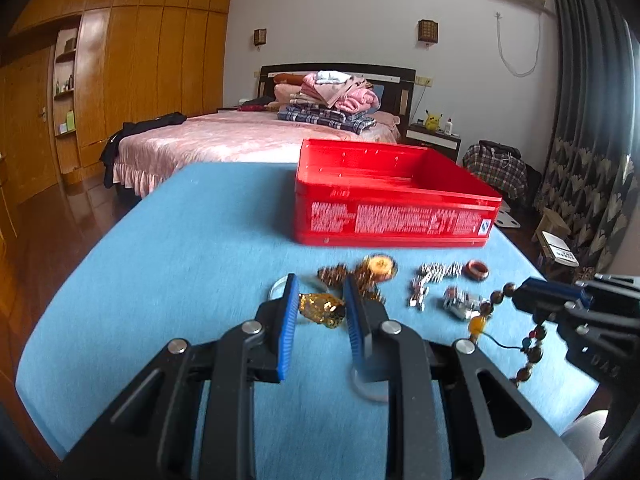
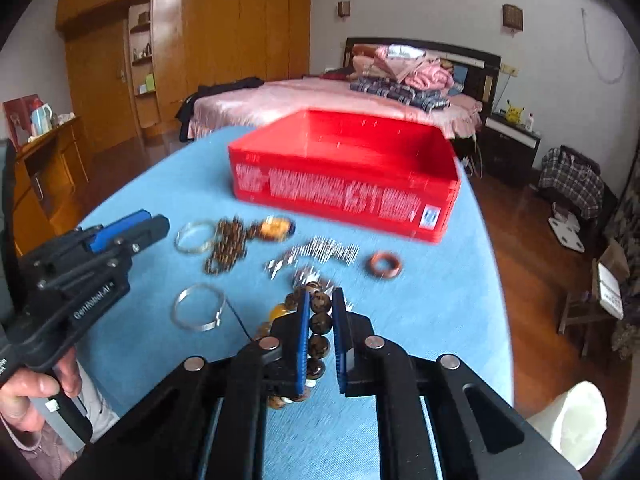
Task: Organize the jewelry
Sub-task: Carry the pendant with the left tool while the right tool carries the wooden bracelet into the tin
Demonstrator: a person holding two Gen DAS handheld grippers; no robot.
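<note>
Each camera rides on its own gripper, close above the blue table [image 1: 160, 240], looking down along the fingers and out toward the red box [image 1: 392, 208] and the bed [image 1: 224, 140] beyond. The left view sits to the left and catches the right gripper [image 1: 520, 300] at its right edge; the right view catches the left gripper [image 2: 156, 226] at its left edge. Both share the box, the jewelry [image 2: 228, 248] scattered before it, the bed and the wardrobe [image 2: 224, 40].

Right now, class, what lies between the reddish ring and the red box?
Only bare blue tablecloth separates the reddish ring from the red box, in the right wrist view.
</note>
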